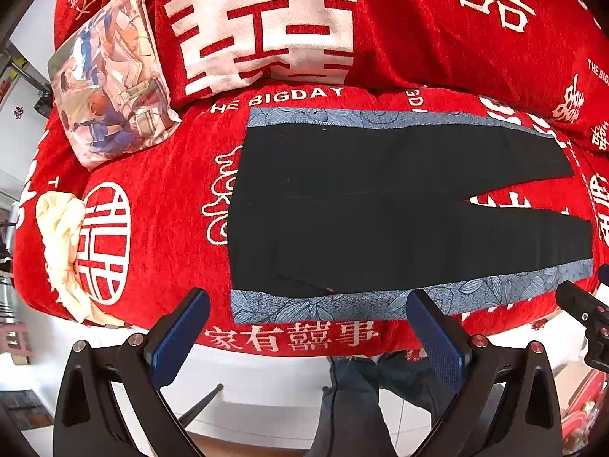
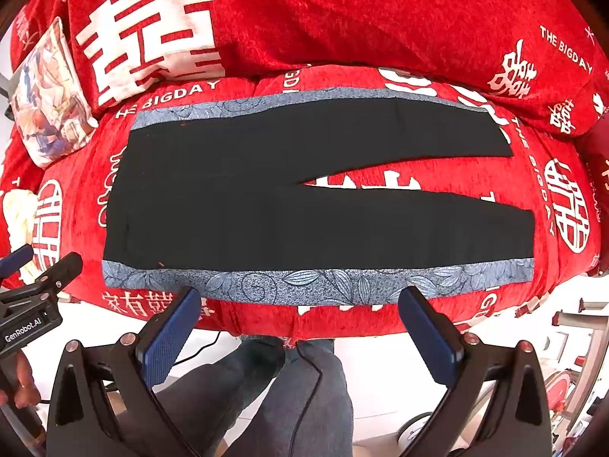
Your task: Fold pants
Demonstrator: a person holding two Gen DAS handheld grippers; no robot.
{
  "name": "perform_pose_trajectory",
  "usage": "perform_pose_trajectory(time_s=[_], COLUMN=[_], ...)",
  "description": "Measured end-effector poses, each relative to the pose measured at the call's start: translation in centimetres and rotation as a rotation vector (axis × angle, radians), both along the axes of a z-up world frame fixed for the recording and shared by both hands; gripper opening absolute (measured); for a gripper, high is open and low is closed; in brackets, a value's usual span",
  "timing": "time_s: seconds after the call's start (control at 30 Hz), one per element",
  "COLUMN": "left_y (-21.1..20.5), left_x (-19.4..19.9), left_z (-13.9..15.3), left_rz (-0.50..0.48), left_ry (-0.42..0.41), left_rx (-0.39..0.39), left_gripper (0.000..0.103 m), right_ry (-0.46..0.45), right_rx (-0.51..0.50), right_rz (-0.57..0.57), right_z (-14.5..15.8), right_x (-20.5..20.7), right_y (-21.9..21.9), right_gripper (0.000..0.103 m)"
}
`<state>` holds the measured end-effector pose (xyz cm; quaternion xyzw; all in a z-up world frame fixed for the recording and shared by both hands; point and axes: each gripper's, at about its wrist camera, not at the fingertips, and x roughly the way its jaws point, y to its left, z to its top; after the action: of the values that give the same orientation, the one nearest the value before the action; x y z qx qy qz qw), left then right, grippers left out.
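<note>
One pair of black pants [image 1: 380, 209] lies flat, with two legs spread apart and two blue patterned side stripes, one along each outer edge; one red sofa cover [image 1: 160, 198] with white lettering lies under it; one printed cushion [image 1: 110, 80] rests at the far left corner; one cream cloth [image 1: 61, 243] is bunched at the left end; two grippers are in view, the left gripper [image 1: 308, 327] and the right gripper [image 2: 300, 320], each with two blue-padded fingers held wide apart; two jean-clad legs [image 2: 266, 392] of one person stand below.
</note>
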<state>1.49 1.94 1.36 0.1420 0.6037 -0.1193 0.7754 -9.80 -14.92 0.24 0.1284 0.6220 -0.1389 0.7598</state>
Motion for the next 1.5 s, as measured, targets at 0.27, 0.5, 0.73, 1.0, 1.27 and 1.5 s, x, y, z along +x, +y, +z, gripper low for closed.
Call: perform_pose_trajectory(time_s=[0.27,0.5,0.73,1.0,1.27,1.5], left_y=[0.3,0.5,0.1,-0.4,-0.2,-0.8], left_x=[0.0,0.1,-0.2,-0.8,-0.6,-0.6], left_z=[0.0,0.0,-0.1,-0.5,-0.4,-2.8], left_rz=[0.003,0.007,-0.014,-0.028,0.020,0.032], left_ry=[-0.004,0.003,0.003,0.015,-0.009,0.030], left_rx=[-0.002,-0.004,-0.017,-0.025,-0.036,0.014], left_gripper=[0.103,0.103,0.103,0.103,0.103,0.103], right_ry=[-0.005,0.002,0.002,0.021,0.009,0.049], right_rx=[-0.010,-0.012,-0.018,-0.012,0.002,0.055], right_rz=[0.004,-0.001,-0.008,-0.034,-0.002,0.008], right_z=[0.2,0.3,0.3,-0.2,-0.3,-2.5], right_x=[0.0,-0.2,-0.6,-1.4,-1.1,-1.7], right_y=[0.1,0.1,-0.1,-0.5,-1.0,-2.8], right_gripper=[0.103,0.103,0.103,0.103,0.103,0.103])
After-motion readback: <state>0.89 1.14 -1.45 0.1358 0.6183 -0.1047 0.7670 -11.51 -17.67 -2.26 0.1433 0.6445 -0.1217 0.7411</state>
